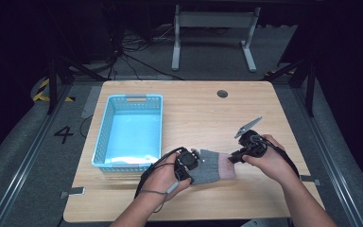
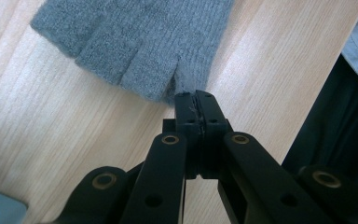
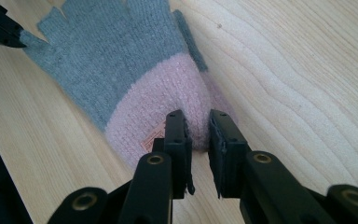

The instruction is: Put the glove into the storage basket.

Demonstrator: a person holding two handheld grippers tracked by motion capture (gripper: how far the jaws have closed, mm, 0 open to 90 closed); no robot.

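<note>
A grey fingerless glove [image 1: 215, 165] with a pink cuff lies flat on the wooden table [image 1: 203, 113], near its front edge. My left gripper [image 1: 198, 154] is at the glove's finger end, shut on the edge of one grey finger stub [image 2: 186, 86]. The left gripper view shows its jaws [image 2: 196, 95] pressed together on that knit. My right gripper [image 1: 231, 159] is at the opposite end. Its jaws [image 3: 198, 119] pinch a bunched fold of the pink cuff [image 3: 168, 88], beside a small orange label. The left gripper's tip [image 3: 4, 30] shows at the far end of the glove [image 3: 112, 56].
A light blue plastic basket [image 1: 105, 127] stands on the table's left half, just left of my left hand. A round cable hole [image 1: 222, 93] sits near the far edge. The table's front edge [image 2: 307, 107] runs close beside the left gripper.
</note>
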